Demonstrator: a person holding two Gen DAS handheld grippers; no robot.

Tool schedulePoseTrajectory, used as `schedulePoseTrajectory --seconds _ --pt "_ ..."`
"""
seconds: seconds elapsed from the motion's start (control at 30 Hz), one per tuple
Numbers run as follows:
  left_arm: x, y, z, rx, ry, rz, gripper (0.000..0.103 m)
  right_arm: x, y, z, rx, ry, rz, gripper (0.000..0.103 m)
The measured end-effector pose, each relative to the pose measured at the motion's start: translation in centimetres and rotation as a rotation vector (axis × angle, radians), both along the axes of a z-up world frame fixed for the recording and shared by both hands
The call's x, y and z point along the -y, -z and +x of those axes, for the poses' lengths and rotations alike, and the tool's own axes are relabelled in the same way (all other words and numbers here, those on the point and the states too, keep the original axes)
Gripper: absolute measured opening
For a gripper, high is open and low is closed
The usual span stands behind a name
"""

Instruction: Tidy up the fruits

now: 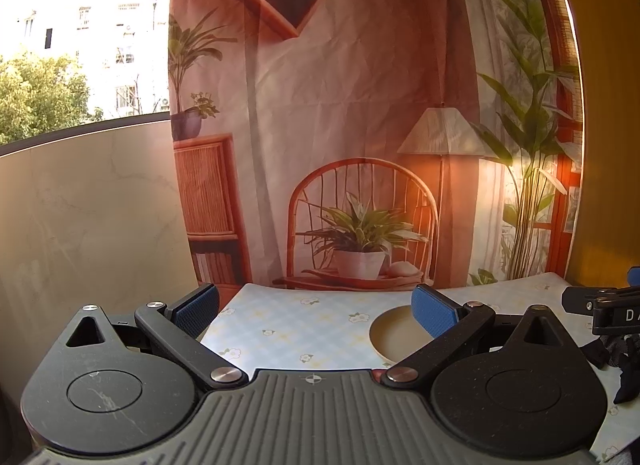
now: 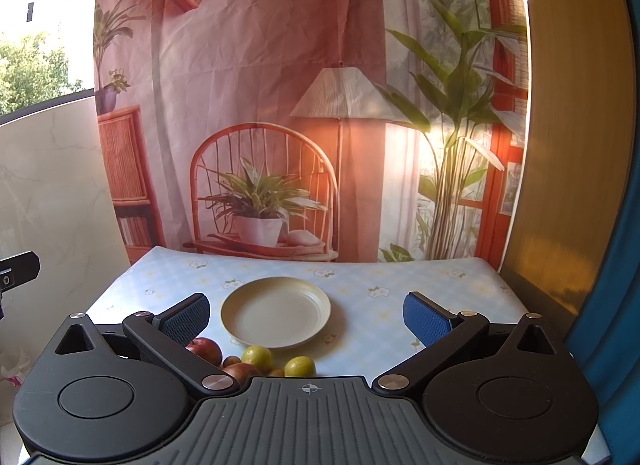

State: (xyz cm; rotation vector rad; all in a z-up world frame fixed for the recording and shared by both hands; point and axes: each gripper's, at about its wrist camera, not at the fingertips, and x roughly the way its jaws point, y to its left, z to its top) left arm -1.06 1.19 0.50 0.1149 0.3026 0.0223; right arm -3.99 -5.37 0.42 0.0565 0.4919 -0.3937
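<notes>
The left tongs are hanging wide open over the tabletop, their blue-padded fingers spread apart and gripping nothing. The right tongs are likewise standing wide open and empty above the near part of the tabletop, which is wearing a pale blue checked cloth with small flowers. A round cream plate is sitting empty near the middle of the tabletop, a little toward the far edge from the fruit. The fruit is lying in a small cluster at the near edge, just in front of the plate: a red apple is lying beside the left finger of the right tongs, a second reddish fruit is peeking out right at the tongs' body, and two yellow-green fruits are resting close to the plate's near rim, the first one touching or almost touching it. In the left wrist view the plate is showing only partly, behind the right finger of the left tongs, and the fruit is hidden from that view. A printed curtain showing a chair, a lamp and plants is hanging behind the far edge of the tabletop.
</notes>
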Motion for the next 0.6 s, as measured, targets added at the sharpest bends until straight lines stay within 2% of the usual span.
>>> schedulePoseTrajectory --seconds 0.3,0.47,0.6 --pt "0.0 1.0 1.4 -0.001 -0.023 0.015 0.103 0.9 1.0 0.8 0.017 -0.03 -0.007 0.103" --pt "-0.8 2.3 3.5 -0.029 -0.029 -0.003 0.103 2.6 3.3 2.4 0.021 -0.017 0.019 0.103" --pt "-1.7 3.7 5.6 -0.076 -0.041 -0.044 0.103 4.2 5.9 3.9 0.021 -0.024 0.081 0.103"
